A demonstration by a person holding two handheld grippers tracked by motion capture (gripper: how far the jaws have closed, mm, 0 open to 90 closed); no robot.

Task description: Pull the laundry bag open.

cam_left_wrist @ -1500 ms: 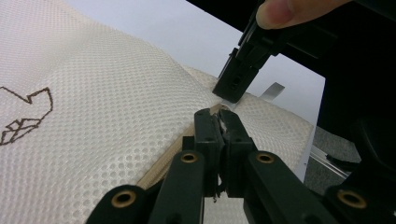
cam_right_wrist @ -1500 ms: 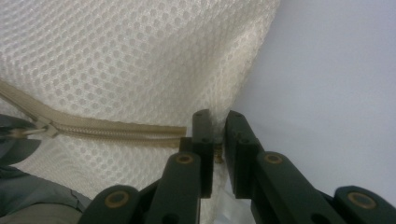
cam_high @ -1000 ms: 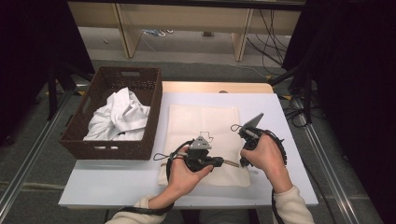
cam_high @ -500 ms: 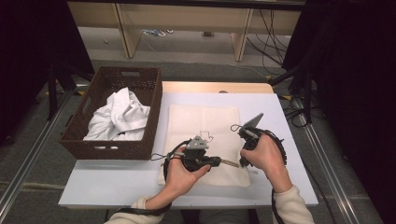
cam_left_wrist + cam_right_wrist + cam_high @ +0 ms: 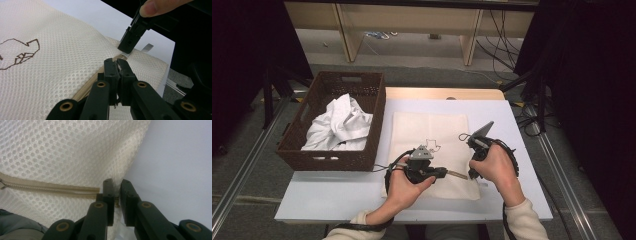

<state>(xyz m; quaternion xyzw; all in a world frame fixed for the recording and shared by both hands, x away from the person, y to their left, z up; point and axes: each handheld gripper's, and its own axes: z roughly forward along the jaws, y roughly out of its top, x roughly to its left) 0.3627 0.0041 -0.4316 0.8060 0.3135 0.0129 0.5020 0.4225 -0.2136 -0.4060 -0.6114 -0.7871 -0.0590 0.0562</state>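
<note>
Both grippers are clenched on the mesh laundry bag (image 5: pixel 430 150) lying flat on the counter (image 5: pixel 332 192): the left gripper (image 5: pixel 117 63) pinches the zipper pull (image 5: pixel 120 62), and the right gripper (image 5: pixel 115 188) pins the bag's corner. Opening the zipper (image 5: pixel 50 187) looks to be the step in hand; next, the left should draw the pull along the track while the right anchors the fabric.

The tabletop (image 5: pixel 512 125) lies bare to the right of the mesh bag (image 5: pixel 432 135) and along the near edge at the left — room there for a hand to pass. The far part of the bag is flat and uncovered too. On the left stands a brown basket (image 5: pixel 332 160) with white cloth (image 5: pixel 339 127) heaped inside; its wall sits just beside the bag's left edge, leaving only a thin strip between. Over the bag's near right corner the left gripper (image 5: pixel 459 175) and right gripper (image 5: pixel 473 174) meet tip to tip — both hands crowd that spot, and cables loop beside them.
</note>
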